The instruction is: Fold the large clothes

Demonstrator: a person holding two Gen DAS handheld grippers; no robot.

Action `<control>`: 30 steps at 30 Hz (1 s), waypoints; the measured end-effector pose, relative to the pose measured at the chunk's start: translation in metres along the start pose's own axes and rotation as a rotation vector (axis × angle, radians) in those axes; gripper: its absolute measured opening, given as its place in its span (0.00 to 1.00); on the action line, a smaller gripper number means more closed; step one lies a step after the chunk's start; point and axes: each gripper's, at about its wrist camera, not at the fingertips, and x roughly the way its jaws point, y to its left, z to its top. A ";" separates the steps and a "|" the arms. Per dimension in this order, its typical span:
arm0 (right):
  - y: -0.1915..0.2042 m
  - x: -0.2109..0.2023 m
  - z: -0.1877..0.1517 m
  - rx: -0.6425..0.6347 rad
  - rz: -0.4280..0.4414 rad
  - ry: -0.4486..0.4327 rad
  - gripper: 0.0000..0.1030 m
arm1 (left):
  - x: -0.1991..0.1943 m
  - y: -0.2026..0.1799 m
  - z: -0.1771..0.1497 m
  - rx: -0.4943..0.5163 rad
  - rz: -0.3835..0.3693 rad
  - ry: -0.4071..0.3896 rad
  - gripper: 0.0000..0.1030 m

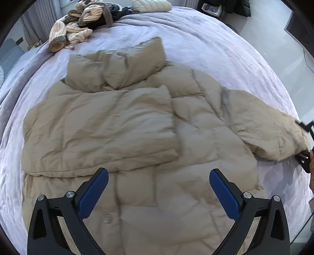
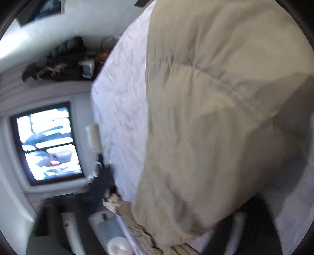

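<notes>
A beige puffer jacket (image 1: pixel 121 125) lies spread on the lilac bedspread (image 1: pixel 215 49), collar towards the far side. One sleeve is folded across its chest, and the other sleeve (image 1: pixel 265 129) stretches out to the right. My left gripper (image 1: pixel 159 174) hovers open over the jacket's lower front, with nothing between its blue pads. My right gripper (image 1: pixel 299 140) sits at the right edge of the left wrist view, its black fingers clamped on the cuff of the outstretched sleeve. In the blurred right wrist view the sleeve (image 2: pixel 215 117) fills the frame and hides the fingers.
A heap of cream striped knitwear (image 1: pixel 78 29) and a pale padded garment (image 1: pixel 151 5) lie at the bed's far end. Beyond the right side of the bed is floor (image 1: pixel 274 29). A window (image 2: pixel 49 145) and dark clothes (image 2: pixel 58 58) are along the wall.
</notes>
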 end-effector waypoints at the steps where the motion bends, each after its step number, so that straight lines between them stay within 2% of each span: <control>1: 0.003 0.003 -0.001 0.001 0.003 0.003 0.31 | -0.001 0.005 0.001 -0.005 0.003 -0.004 1.00; 2: 0.007 0.004 -0.003 -0.007 -0.003 -0.001 0.14 | -0.002 0.013 0.001 -0.013 0.005 -0.012 1.00; 3: 0.012 0.004 -0.005 -0.021 -0.008 -0.008 0.09 | -0.004 0.019 0.001 -0.022 0.010 -0.019 1.00; 6: 0.042 0.003 -0.018 -0.126 -0.023 -0.020 0.08 | -0.007 0.039 0.002 -0.053 0.018 -0.035 1.00; 9: 0.090 0.011 -0.042 -0.297 -0.038 -0.016 0.08 | -0.008 0.059 0.001 -0.084 0.029 -0.041 1.00; 12: 0.133 0.024 -0.076 -0.442 -0.039 0.009 0.09 | -0.011 0.082 -0.002 -0.116 0.036 -0.050 1.00; 16: 0.196 0.055 -0.141 -0.687 -0.037 0.039 0.09 | -0.018 0.111 -0.007 -0.144 0.053 -0.069 1.00; 20: 0.244 0.099 -0.234 -0.969 -0.054 0.094 0.09 | -0.024 0.152 -0.015 -0.202 0.079 -0.078 1.00; 23: 0.247 0.127 -0.305 -1.141 -0.078 0.154 0.09 | -0.026 0.180 -0.021 -0.242 0.099 -0.085 1.00; 25: 0.242 0.146 -0.342 -1.226 -0.111 0.188 0.09 | -0.026 0.196 -0.026 -0.262 0.119 -0.087 1.00; 27: 0.227 0.172 -0.382 -1.336 -0.179 0.234 0.09 | -0.024 0.211 -0.028 -0.286 0.126 -0.085 1.00; 30: 0.191 0.201 -0.418 -1.469 -0.286 0.293 0.09 | -0.022 0.223 -0.033 -0.308 0.129 -0.086 1.00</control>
